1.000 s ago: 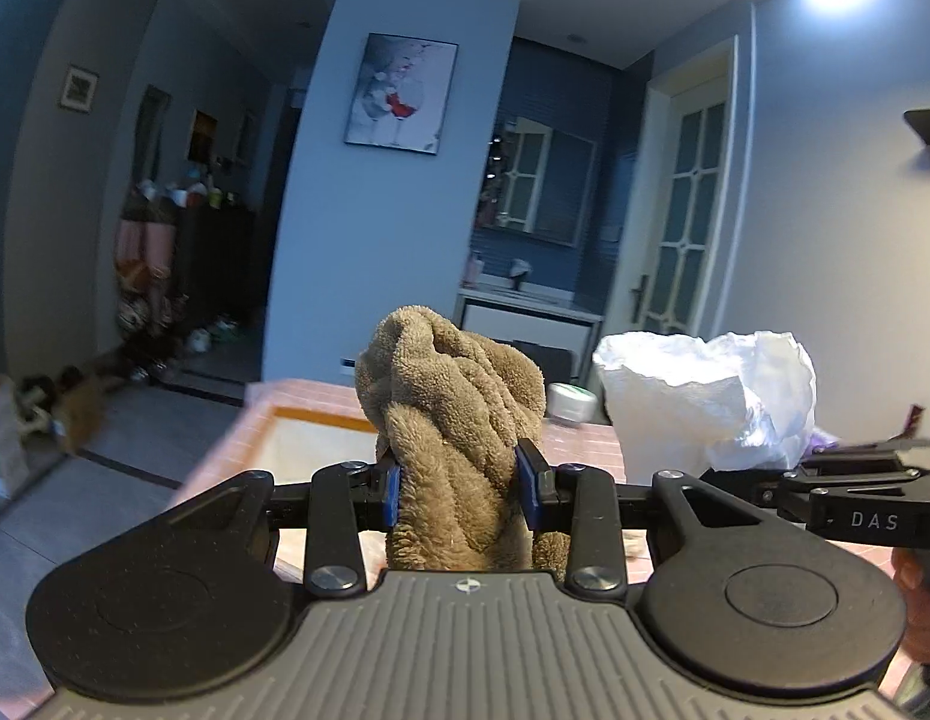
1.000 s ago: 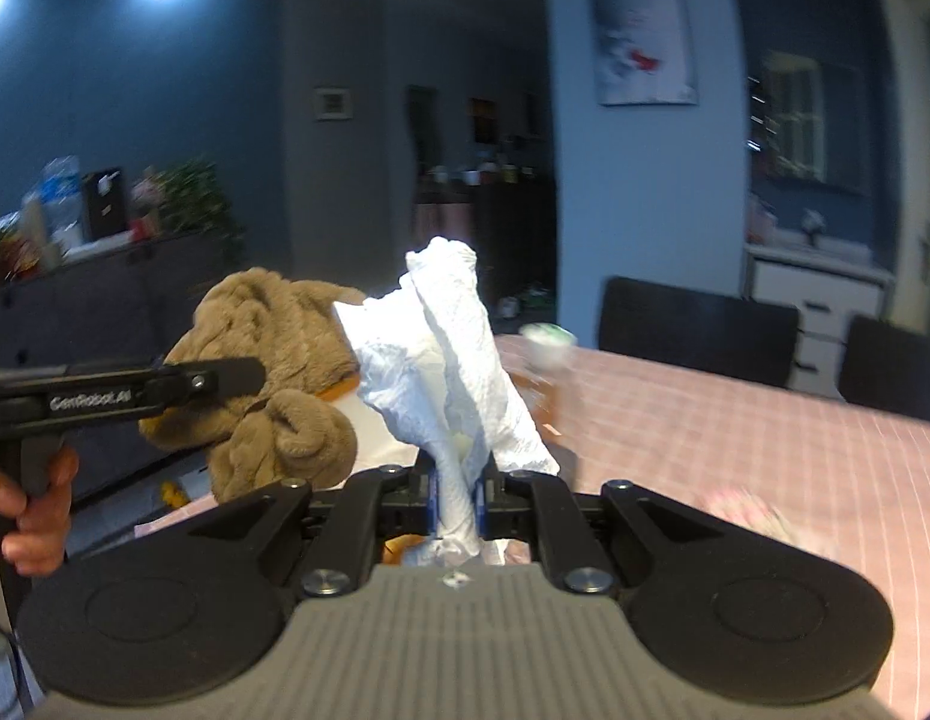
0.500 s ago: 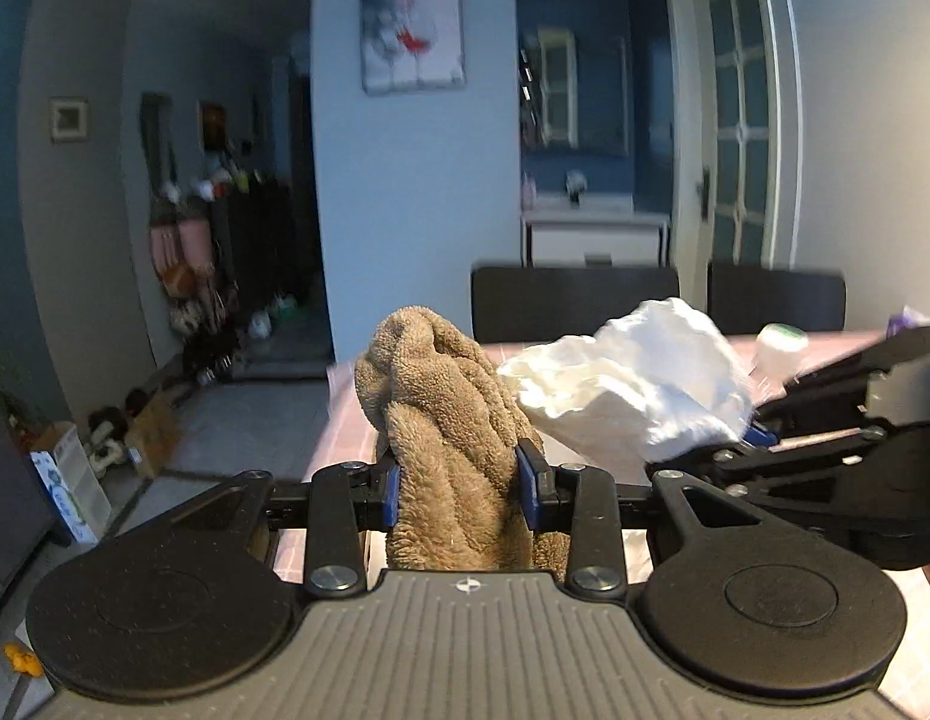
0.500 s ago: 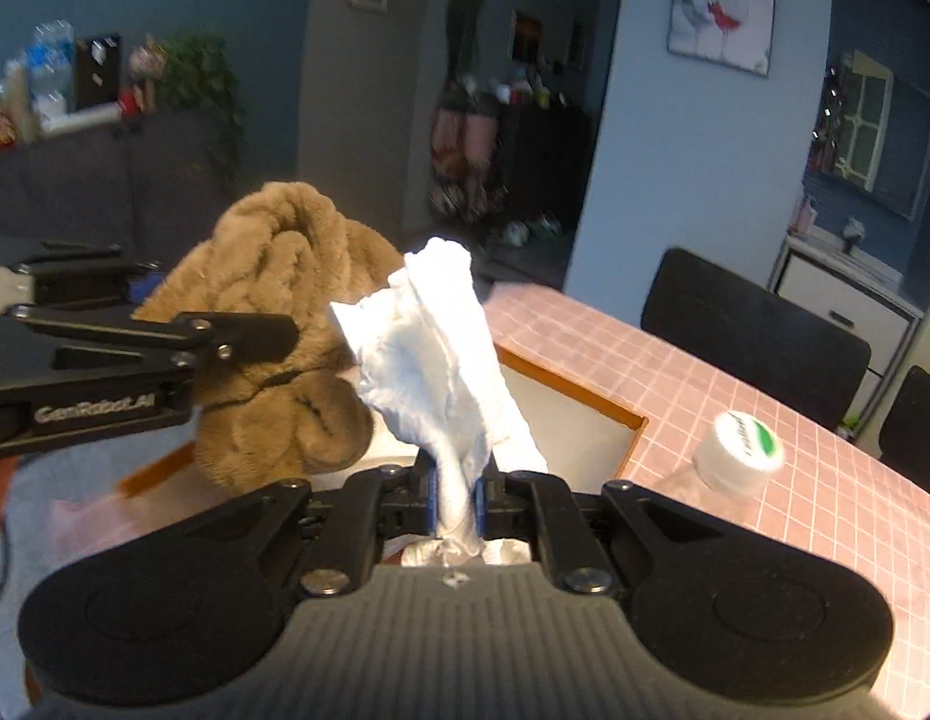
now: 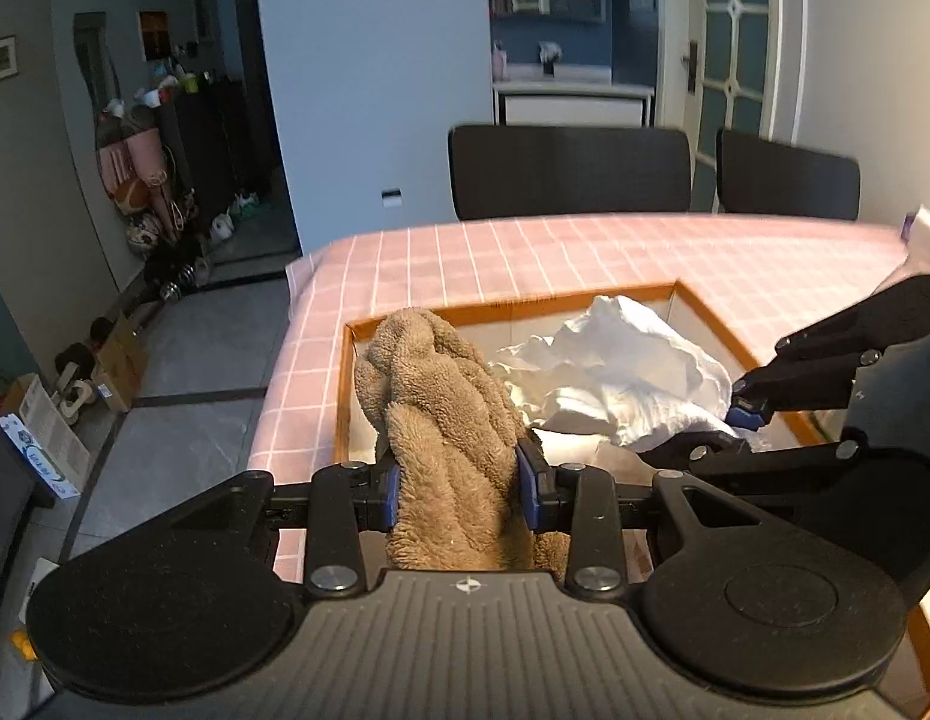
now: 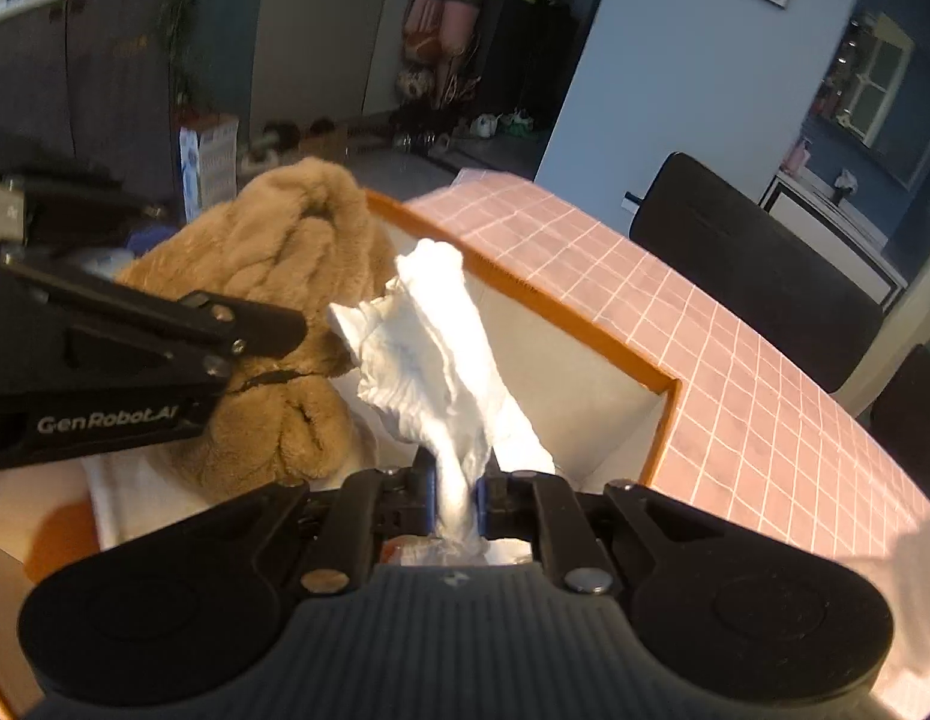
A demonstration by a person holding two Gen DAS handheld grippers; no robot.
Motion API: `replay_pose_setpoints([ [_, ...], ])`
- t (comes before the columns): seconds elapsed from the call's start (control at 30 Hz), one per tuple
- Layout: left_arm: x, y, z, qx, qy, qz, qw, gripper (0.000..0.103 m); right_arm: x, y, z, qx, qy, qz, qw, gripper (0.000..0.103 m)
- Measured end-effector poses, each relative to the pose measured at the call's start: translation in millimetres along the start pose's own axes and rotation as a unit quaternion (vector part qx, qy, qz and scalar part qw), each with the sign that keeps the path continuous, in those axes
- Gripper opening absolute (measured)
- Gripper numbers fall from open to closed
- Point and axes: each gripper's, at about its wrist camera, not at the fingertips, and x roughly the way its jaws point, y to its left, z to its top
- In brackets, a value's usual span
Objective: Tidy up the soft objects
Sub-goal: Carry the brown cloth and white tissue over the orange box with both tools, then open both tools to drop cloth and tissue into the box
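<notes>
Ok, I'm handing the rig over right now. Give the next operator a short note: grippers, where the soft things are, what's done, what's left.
Left gripper: shut on the brown plush towel, held over the near left part of the orange-rimmed box.
Right gripper: shut on the white crumpled cloth, held over the same box, beside the towel.
Done: both soft items picked up and brought above the box on the pink checked table.
Left: lower both into the box, open the grippers, withdraw. What already lies in the box is mostly hidden.
</notes>
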Motion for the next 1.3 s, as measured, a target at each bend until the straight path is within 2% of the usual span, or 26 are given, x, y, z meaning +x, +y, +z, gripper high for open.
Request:
replay_pose_setpoints([
  [0.2, 16.0, 0.9, 4.0, -0.003, 0.046, 0.006, 0.9989, 0.041, 15.4, -0.3, -0.8, -0.002, 0.026, 0.005, 1.0, 0.011],
  [0.33, 21.8, 6.2, 6.7, -0.013, 0.059, 0.007, 0.9981, 0.042, 19.0, 1.0, 2.1, -0.011, 0.035, 0.004, 0.999, 0.012],
  [0.43, 18.5, 8.7, 4.6, -0.019, 0.057, 0.008, 0.9982, 0.047, 25.6, -1.0, 6.7, -0.018, 0.034, 0.006, 0.999, 0.018],
  [0.63, 9.7, 9.6, 11.2, -0.011, 0.049, 0.015, 0.9986, 0.058, 17.0, -0.9, 7.8, -0.022, 0.02, 0.006, 1.0, 0.038],
  [0.8, -7.0, 6.7, 18.9, 0.006, 0.018, 0.026, 0.9995, 0.072, 0.4, 0.9, 8.8, -0.029, 0.004, 0.003, 1.0, 0.052],
  [1.07, -44.5, -9.2, 30.2, 0.03, -0.031, 0.027, 0.9987, 0.072, -43.9, 2.1, 4.1, -0.028, -0.039, 0.013, 0.999, 0.052],
  [1.3, -86.0, -30.8, 19.8, 0.042, -0.098, 0.032, 0.9938, 0.072, -103.1, -2.0, -16.4, -0.004, -0.094, 0.027, 0.995, 0.052],
])
